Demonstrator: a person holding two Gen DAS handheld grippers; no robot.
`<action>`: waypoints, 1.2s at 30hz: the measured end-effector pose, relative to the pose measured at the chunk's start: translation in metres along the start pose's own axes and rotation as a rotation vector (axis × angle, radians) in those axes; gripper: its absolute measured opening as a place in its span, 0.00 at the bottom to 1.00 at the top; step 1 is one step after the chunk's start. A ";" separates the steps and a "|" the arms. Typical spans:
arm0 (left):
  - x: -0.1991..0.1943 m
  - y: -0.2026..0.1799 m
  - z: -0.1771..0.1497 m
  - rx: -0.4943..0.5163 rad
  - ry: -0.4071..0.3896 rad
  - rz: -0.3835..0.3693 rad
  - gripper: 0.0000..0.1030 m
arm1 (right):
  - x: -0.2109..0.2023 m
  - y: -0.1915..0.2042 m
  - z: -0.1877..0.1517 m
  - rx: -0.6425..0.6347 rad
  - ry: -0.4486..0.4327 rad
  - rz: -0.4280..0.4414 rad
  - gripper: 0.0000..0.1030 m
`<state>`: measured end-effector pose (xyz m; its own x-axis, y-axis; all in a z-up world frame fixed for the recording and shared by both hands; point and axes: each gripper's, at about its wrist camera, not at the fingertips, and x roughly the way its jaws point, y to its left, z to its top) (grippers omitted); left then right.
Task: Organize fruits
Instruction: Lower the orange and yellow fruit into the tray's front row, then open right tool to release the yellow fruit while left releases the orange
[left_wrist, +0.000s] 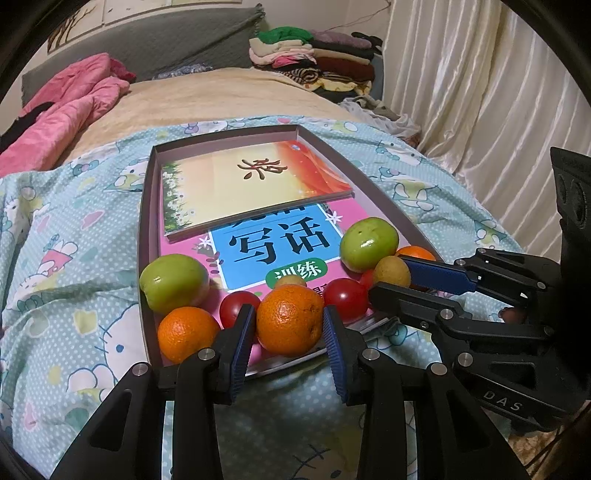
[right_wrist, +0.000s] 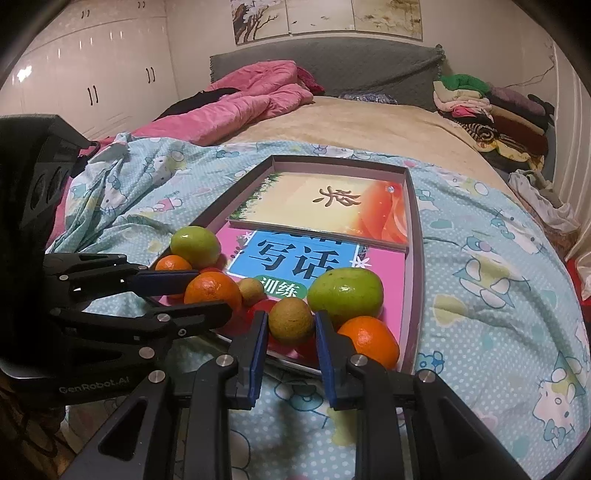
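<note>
we find the fruit gathered at the near end of a shallow tray (left_wrist: 146, 206) that rests on a soft quilt (left_wrist: 74, 258), lying partly on two books (left_wrist: 280, 243) inside it.

the left gripper (left_wrist: 290, 325) has its jaws set either side of an orange (left_wrist: 288, 319), pads touching or very nearly touching the peel; we judge it closed on the fruit. the right gripper (right_wrist: 291, 328) brackets a small brownish-yellow fruit (right_wrist: 290, 320) in the same way, and appears to grip it, though contact on its far side is hidden.

risks noted:
- both tools work in the same crowded corner, well within reach of each other; lifting together may bring them into collision.
- the cherry tomatoes (left_wrist: 347, 297) sit just beside both held fruits; a sideways pull could roll them off the glossy book cover or crush one.
- a second orange (right_wrist: 369, 341) touches the right tool's outer finger and may be nudged toward the tray wall.
- the green fruits (left_wrist: 173, 282) are round and unsupported; the bedding beneath gives, so pressing down could tilt the tray and set everything rolling.
</note>
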<state>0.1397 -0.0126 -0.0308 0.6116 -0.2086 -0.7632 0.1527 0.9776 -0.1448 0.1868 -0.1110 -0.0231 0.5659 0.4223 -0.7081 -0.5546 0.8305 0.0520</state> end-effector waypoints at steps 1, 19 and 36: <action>0.000 0.001 0.000 -0.002 0.000 0.000 0.38 | 0.000 0.000 0.000 -0.002 0.000 0.000 0.25; 0.000 0.002 0.000 0.007 -0.001 0.009 0.39 | 0.001 -0.003 0.000 0.034 0.004 0.009 0.32; 0.000 -0.001 0.000 0.005 0.003 0.013 0.40 | -0.019 -0.011 0.005 0.067 -0.098 -0.034 0.55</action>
<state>0.1391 -0.0139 -0.0309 0.6111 -0.1956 -0.7670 0.1487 0.9801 -0.1315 0.1847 -0.1263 -0.0064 0.6422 0.4243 -0.6384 -0.4942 0.8658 0.0784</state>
